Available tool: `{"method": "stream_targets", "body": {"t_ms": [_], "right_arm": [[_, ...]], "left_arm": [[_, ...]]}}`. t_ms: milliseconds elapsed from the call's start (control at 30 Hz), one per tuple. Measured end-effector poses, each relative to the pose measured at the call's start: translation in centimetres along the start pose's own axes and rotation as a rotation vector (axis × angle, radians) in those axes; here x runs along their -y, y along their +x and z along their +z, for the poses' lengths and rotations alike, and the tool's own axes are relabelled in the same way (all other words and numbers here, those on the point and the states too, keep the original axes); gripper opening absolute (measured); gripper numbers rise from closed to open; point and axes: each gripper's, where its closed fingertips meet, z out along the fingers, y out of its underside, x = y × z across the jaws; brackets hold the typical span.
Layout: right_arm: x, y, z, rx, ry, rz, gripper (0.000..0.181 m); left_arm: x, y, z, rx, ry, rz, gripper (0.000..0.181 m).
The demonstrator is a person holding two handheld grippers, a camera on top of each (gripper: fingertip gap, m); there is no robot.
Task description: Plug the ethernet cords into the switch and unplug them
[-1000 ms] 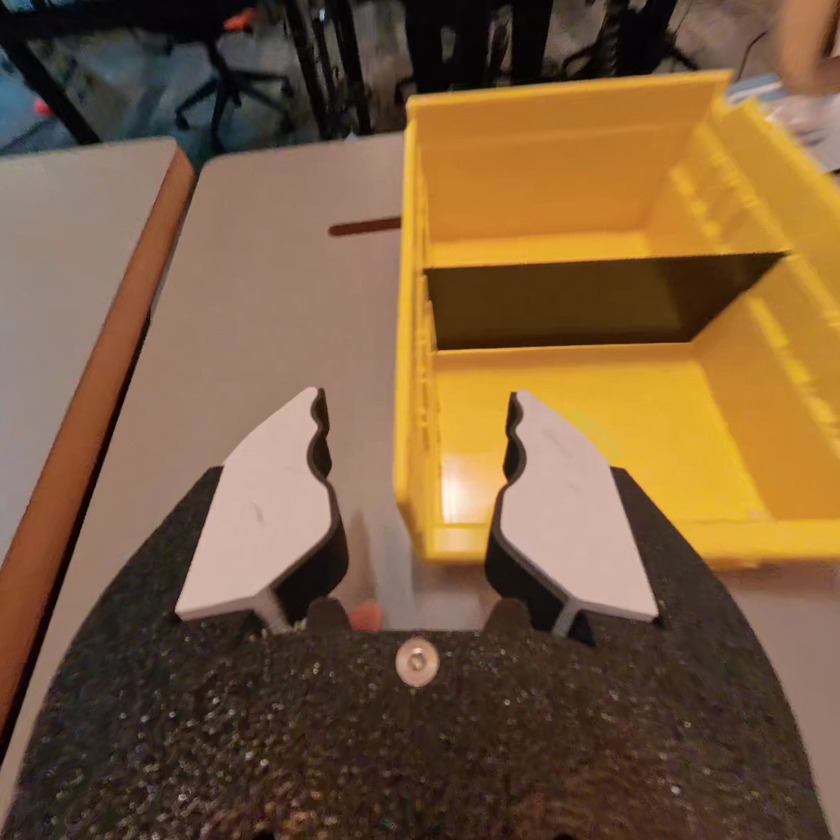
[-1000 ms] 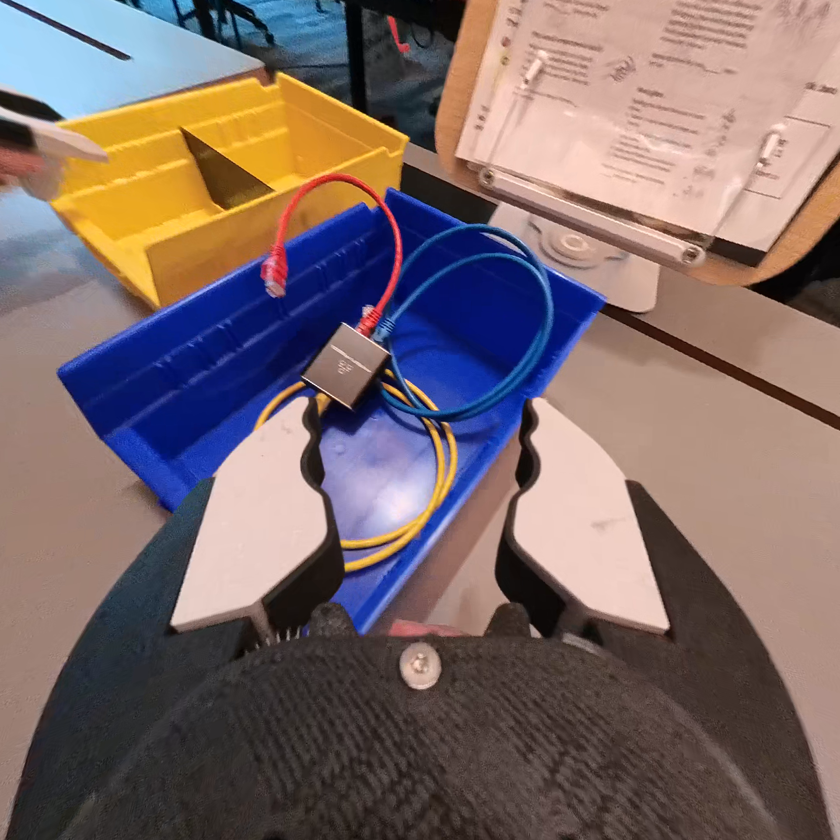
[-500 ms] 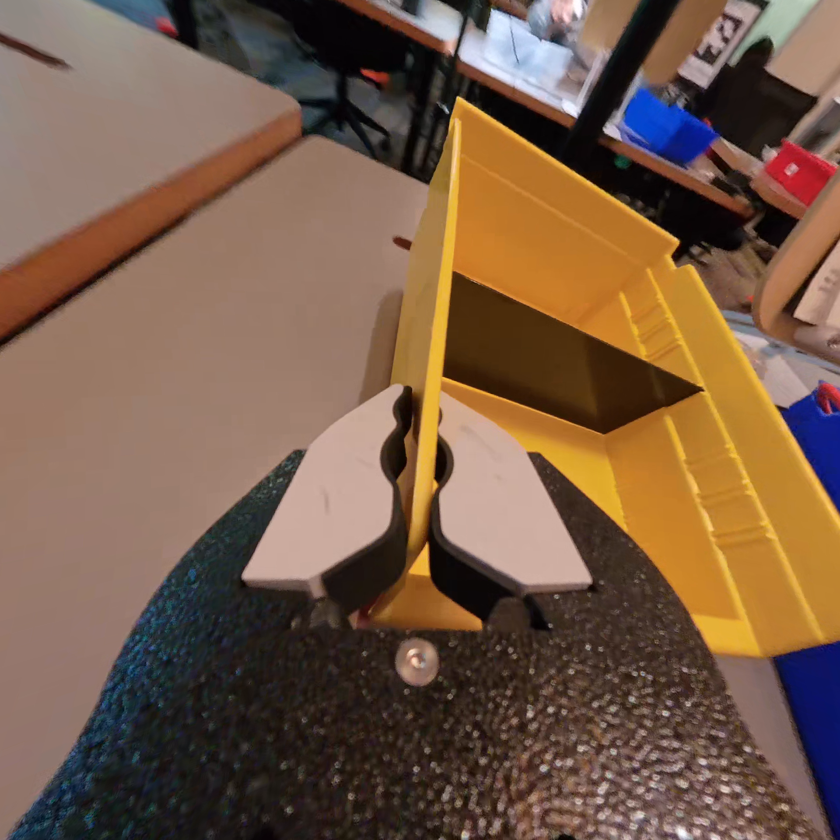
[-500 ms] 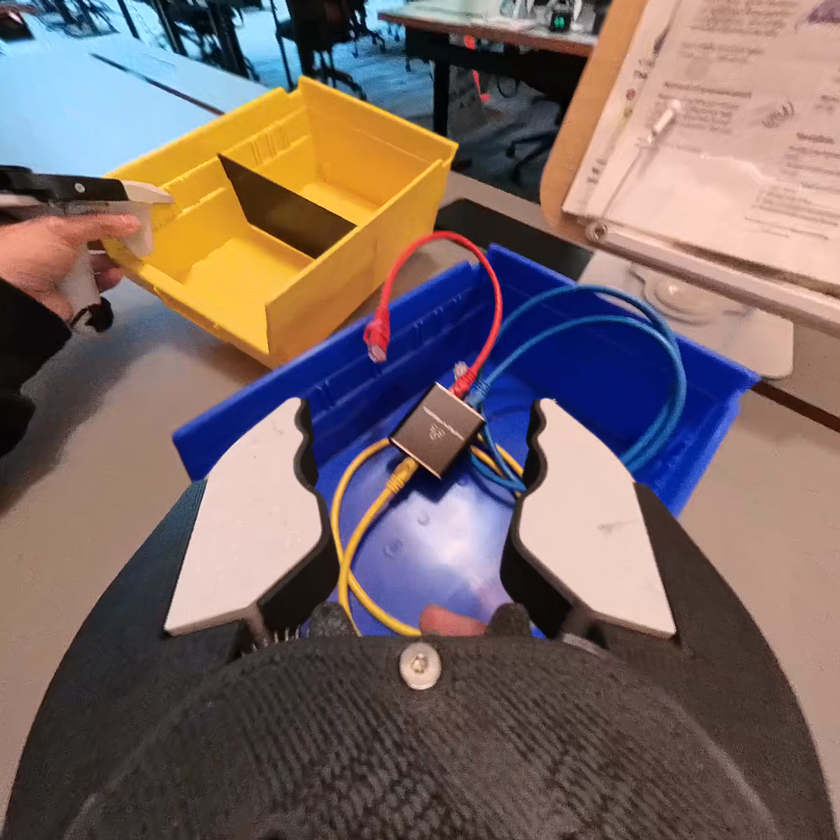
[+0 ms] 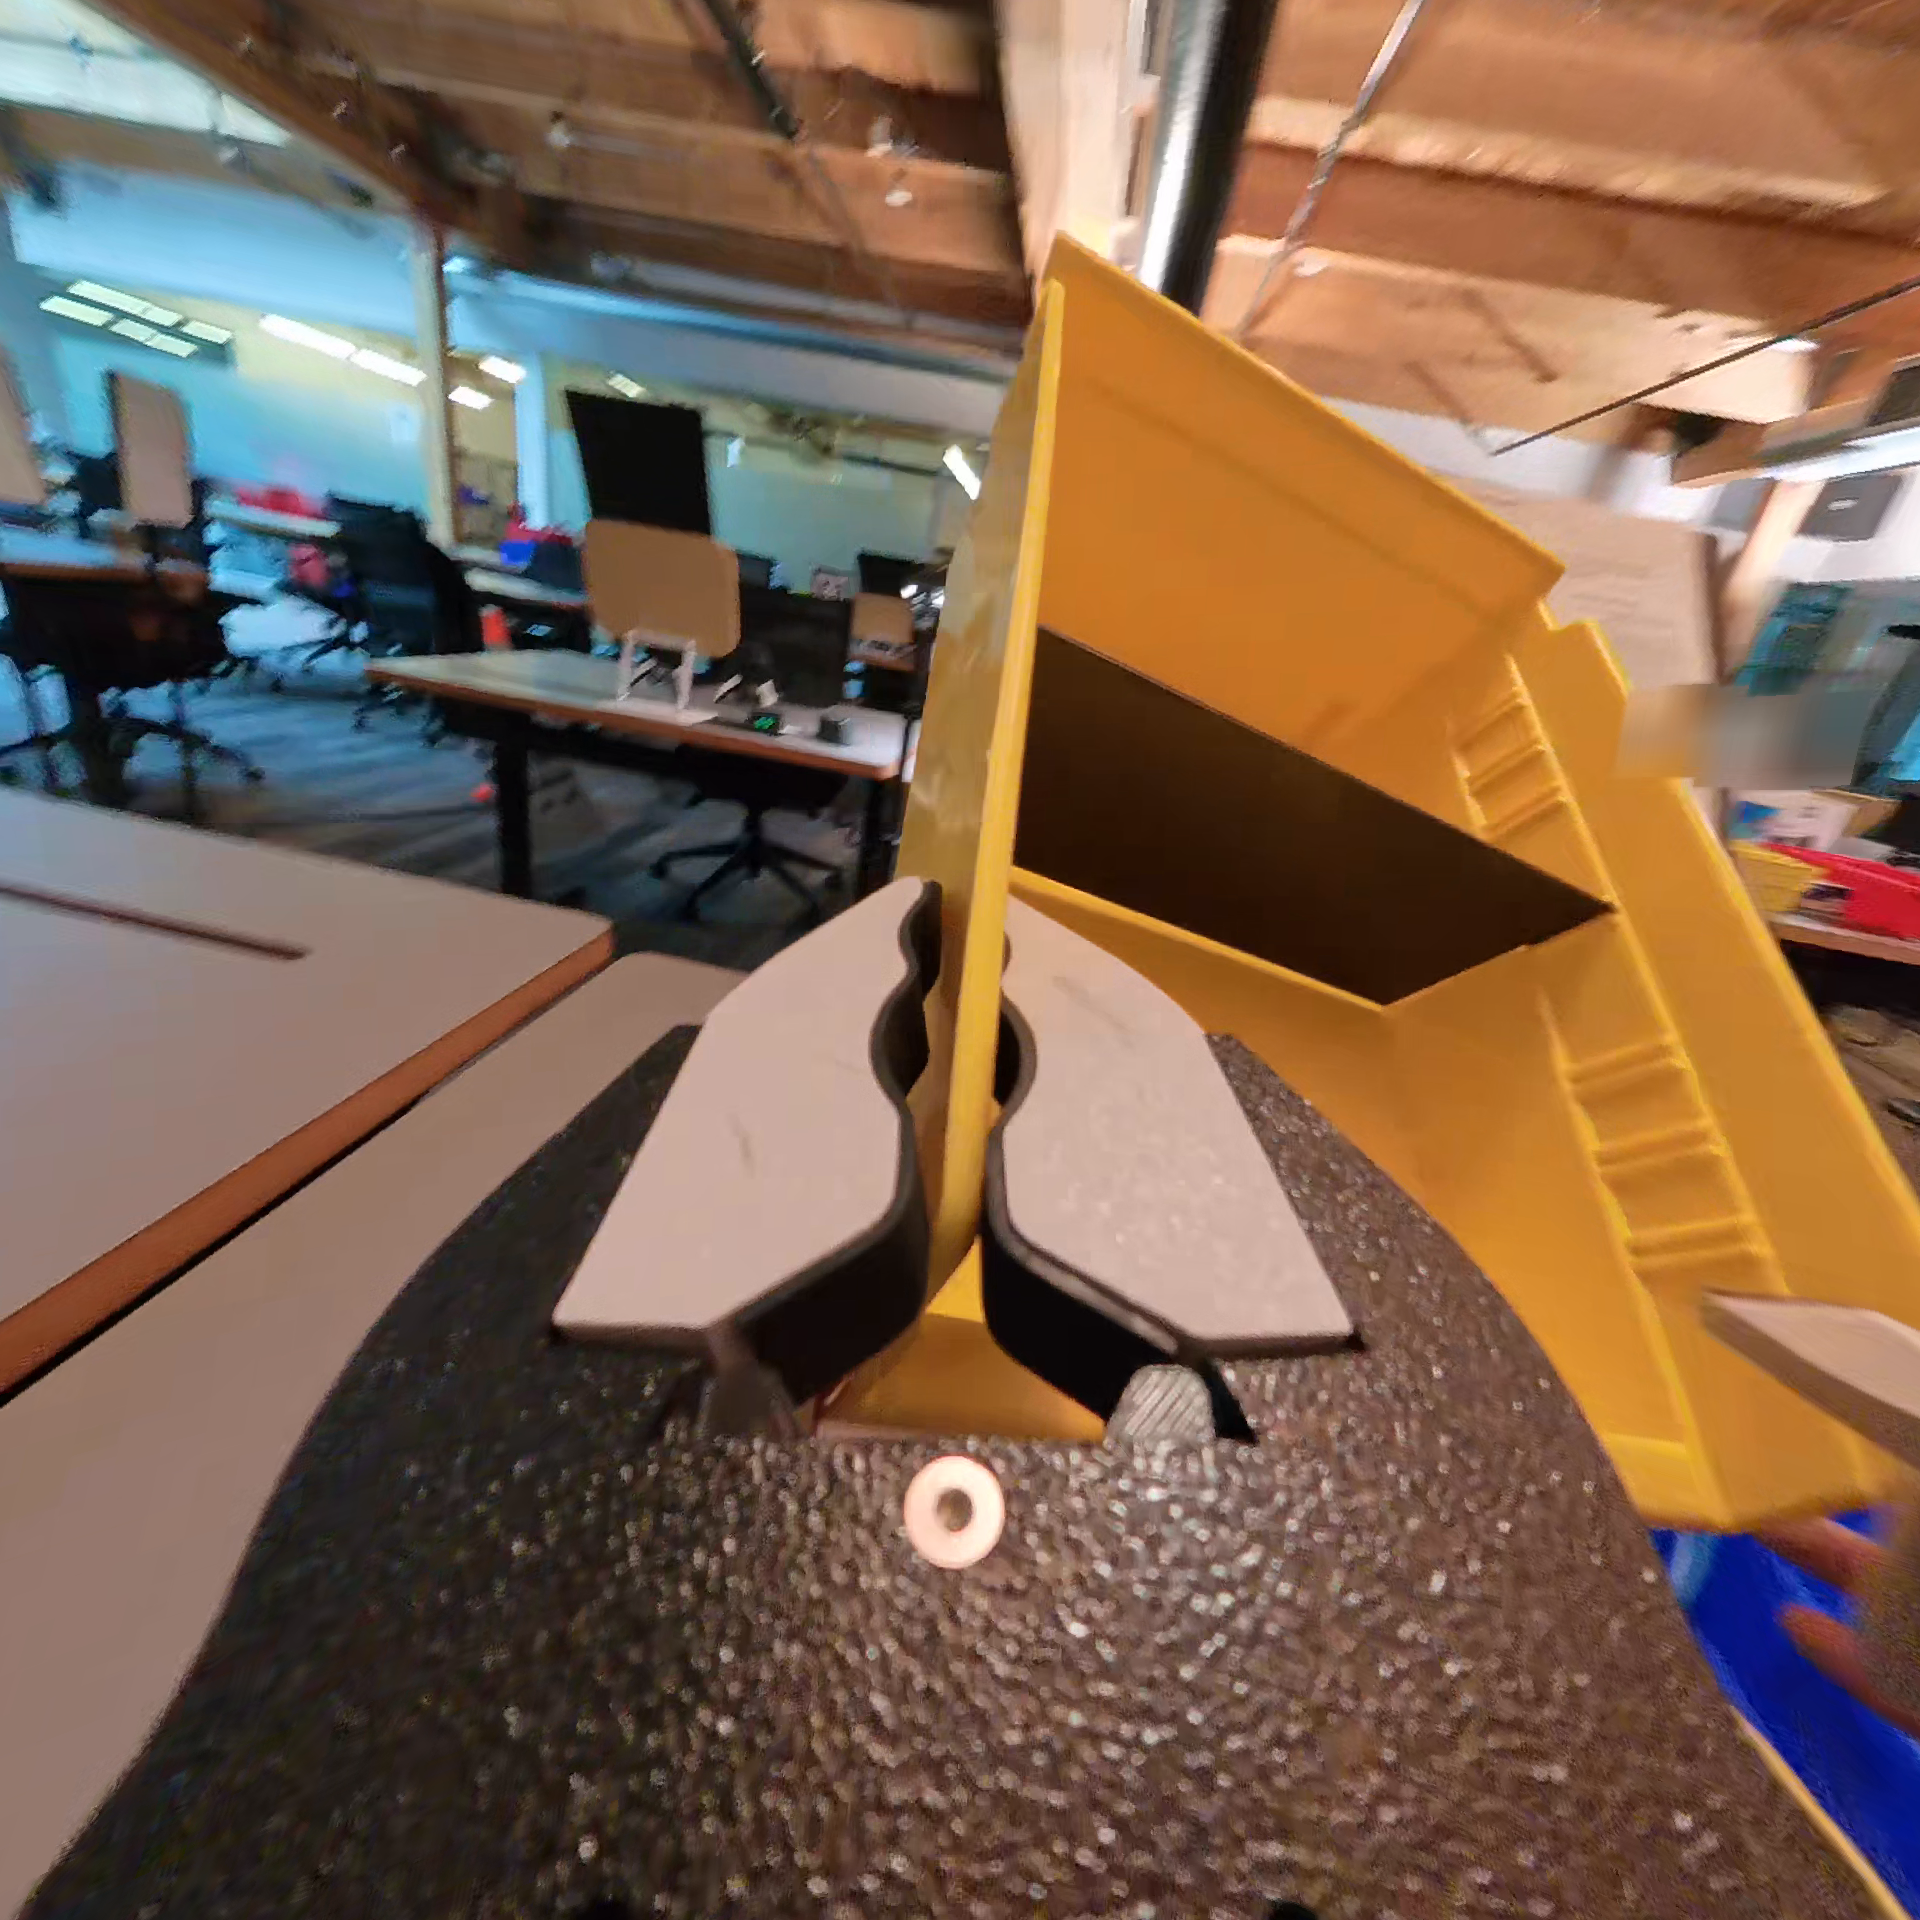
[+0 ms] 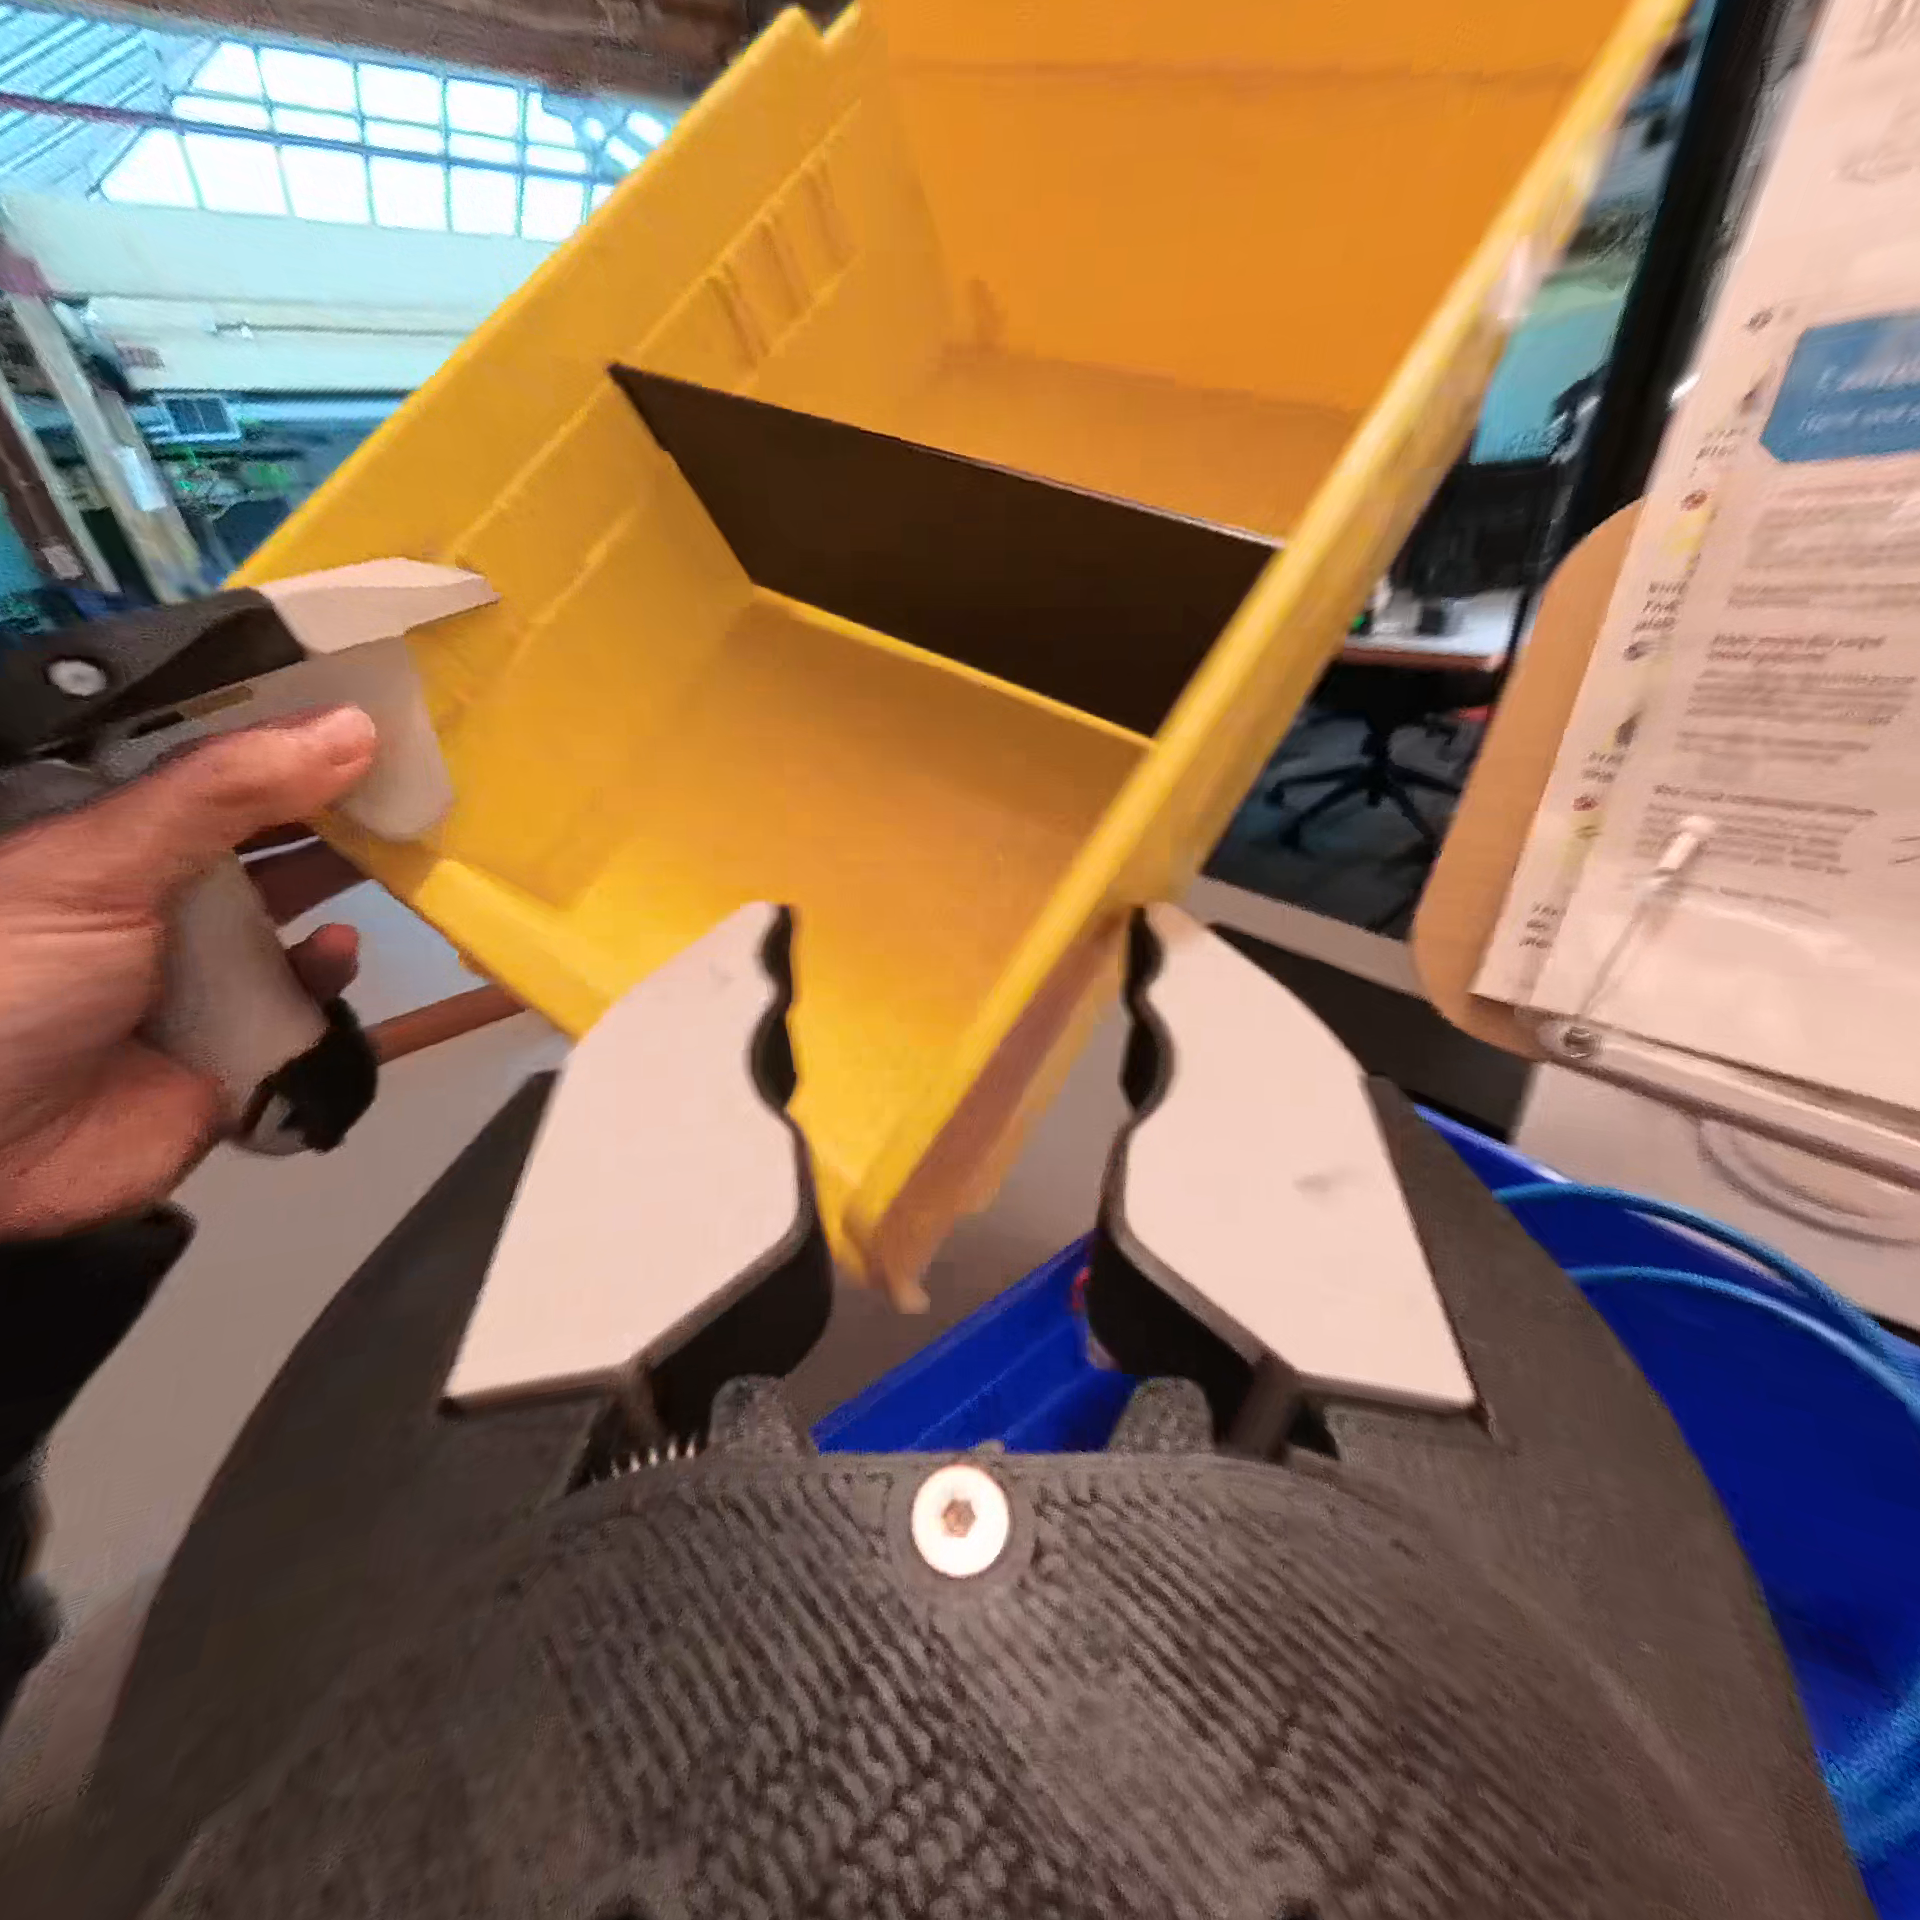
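Note:
My left gripper (image 5: 966,914) is shut on the left wall of an empty yellow bin (image 5: 1247,582) with a black divider (image 5: 1247,831), holding it lifted and tilted in the air. In the right wrist view the yellow bin (image 6: 831,779) hangs in front, with the left gripper (image 6: 395,613) and a hand on its far rim. My right gripper (image 6: 956,920) is open, and the bin's near corner wall lies between its fingers without being clamped. A blue cord (image 6: 1662,1236) loops in the blue bin (image 6: 1714,1455) below. The switch is hidden.
A clipboard stand with papers (image 6: 1714,727) stands close on the right. The grey table (image 5: 260,1351) lies below on the left, with a second table (image 5: 208,987) beside it. The blue bin (image 5: 1829,1714) shows low right, under the right gripper's fingertip (image 5: 1818,1361).
My left gripper closed on the yellow bin's wall and lifted and tilted the bin off the table. My right gripper rose from over the blue bin to the yellow bin's near corner, still open.

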Motion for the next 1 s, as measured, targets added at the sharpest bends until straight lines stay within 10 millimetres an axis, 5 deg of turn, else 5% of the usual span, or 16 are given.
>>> {"method": "stream_targets", "body": {"t_ms": [233,400,500,633,733,833,900,1000], "right_arm": [[1.0,10.8,-6.7,-0.415,0.139,0.031,0.006],[3.1,16.8,-12.9,-0.459,0.256,0.121,0.004],[4.1,20.4,-17.6,-0.584,0.243,0.076,0.004],[4.2,25.7,-26.5,-0.779,0.207,0.056,0.004],[2.9,29.4,-34.0,-0.926,0.146,0.021,0.004],[0.3,32.8,-40.3,-1.031,0.007,0.036,0.004],[-2.1,34.9,-43.3,-1.068,-0.101,0.08,0.004],[-6.0,37.7,-46.0,-1.088,-0.292,0.133,0.004]], "left_arm": [[0.5,12.8,-2.2,-0.188,0.189,0.102,0.013],[-1.3,21.9,-4.9,-0.479,0.189,0.026,0.045],[-2.7,25.1,-6.7,-0.669,0.13,0.075,0.048],[-7.5,24.0,-7.7,-0.738,-0.06,0.224,0.066],[-13.8,19.2,-7.2,-0.643,-0.331,0.341,0.082],[-17.7,14.3,-7.1,-0.512,-0.469,0.37,0.086],[-19.7,12.7,-7.2,-0.472,-0.541,0.346,0.085],[-23.4,13.2,-7.4,-0.543,-0.695,0.293,0.083]]}}
